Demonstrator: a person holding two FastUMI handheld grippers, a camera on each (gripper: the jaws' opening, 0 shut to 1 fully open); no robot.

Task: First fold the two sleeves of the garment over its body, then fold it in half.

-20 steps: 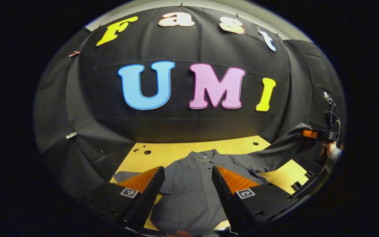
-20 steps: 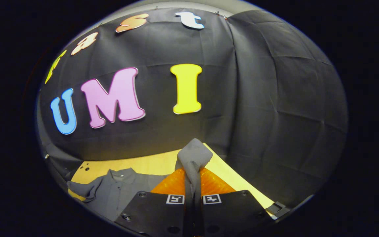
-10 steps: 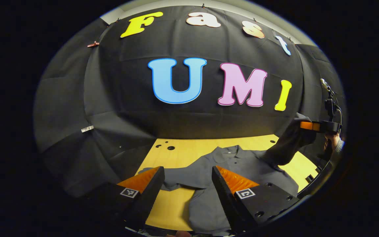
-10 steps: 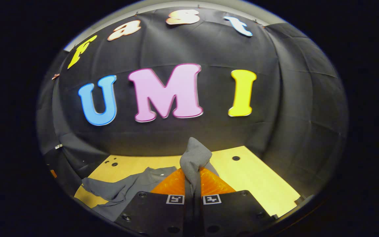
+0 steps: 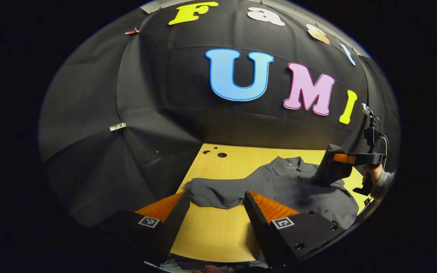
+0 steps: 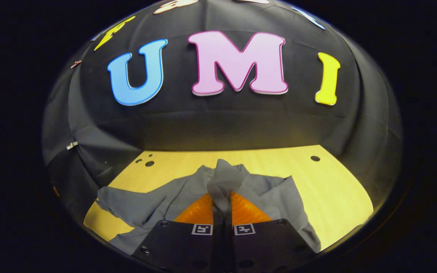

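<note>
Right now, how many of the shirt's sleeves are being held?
1. The right tool is shut on one sleeve, lifted over the shirt. The other sleeve lies flat on the table, ahead of the open left tool.

Booth dim overall; light falls from above and in front, brightest on the wooden table (image 5: 218, 231) in the lower middle of both views. Black cloth wall (image 5: 89, 113) takes little light and fades to near black toward left and right edges. Grey shirt (image 5: 279, 185) throws a soft shadow on itself at centre right. No strong glare. Heavy fisheye bending at the rims; table edges curve. Focus fairly sharp centrally, softer at the margins.
</note>
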